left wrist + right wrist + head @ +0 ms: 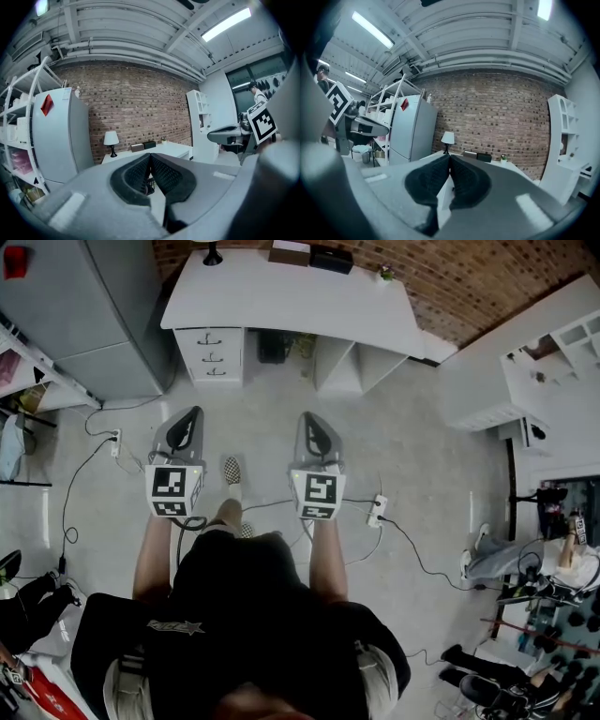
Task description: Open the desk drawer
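The white desk (300,296) stands against the brick wall, some way in front of me. Its stack of three drawers (215,354) is under the left end, all pushed in, with dark handles. My left gripper (190,416) and right gripper (312,420) are held side by side above the floor, pointing at the desk and well short of it. In the left gripper view the left gripper (150,156) has its pads meeting with nothing between them. The right gripper (449,157) is likewise shut and empty. The desk top (173,149) shows beyond the jaws.
A grey refrigerator (84,315) stands left of the desk, and white shelving (553,352) is at the right. A lamp (212,253) and dark boxes (331,259) sit on the desk. A power strip (377,510) with cables lies on the floor.
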`<state>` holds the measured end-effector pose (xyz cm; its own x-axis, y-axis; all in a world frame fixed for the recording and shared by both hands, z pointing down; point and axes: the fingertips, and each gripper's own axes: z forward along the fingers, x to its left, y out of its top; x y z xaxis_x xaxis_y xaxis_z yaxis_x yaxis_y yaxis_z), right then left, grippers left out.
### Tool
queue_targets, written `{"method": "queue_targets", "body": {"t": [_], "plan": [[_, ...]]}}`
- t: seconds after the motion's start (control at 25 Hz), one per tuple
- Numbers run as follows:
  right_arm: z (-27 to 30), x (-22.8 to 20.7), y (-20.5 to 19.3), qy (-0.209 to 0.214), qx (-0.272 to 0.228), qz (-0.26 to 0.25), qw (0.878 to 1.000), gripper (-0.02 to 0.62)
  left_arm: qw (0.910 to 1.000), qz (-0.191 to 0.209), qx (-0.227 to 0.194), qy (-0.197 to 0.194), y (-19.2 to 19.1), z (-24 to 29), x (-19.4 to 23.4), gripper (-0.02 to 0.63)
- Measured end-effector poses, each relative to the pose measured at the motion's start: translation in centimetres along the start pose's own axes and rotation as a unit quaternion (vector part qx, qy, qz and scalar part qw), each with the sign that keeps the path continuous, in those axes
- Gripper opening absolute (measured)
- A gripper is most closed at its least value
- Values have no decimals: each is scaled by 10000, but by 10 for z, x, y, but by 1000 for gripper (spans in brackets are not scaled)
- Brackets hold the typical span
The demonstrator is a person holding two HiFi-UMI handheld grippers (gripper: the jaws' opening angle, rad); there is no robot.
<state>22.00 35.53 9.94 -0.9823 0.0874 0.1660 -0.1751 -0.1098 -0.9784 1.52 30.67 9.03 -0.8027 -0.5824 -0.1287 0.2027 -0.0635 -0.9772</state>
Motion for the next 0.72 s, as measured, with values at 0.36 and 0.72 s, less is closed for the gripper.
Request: {"method": "queue_targets", "body": {"t": [0.36,0.72], "plan": [[94,-23,3,84,135,-64,9999,5,9998,-145,148,-54,-4,93,34,9],[208,-25,2,496,320,-87,9982,5,9978,-456,423,212,-18,175,93,9]]}}
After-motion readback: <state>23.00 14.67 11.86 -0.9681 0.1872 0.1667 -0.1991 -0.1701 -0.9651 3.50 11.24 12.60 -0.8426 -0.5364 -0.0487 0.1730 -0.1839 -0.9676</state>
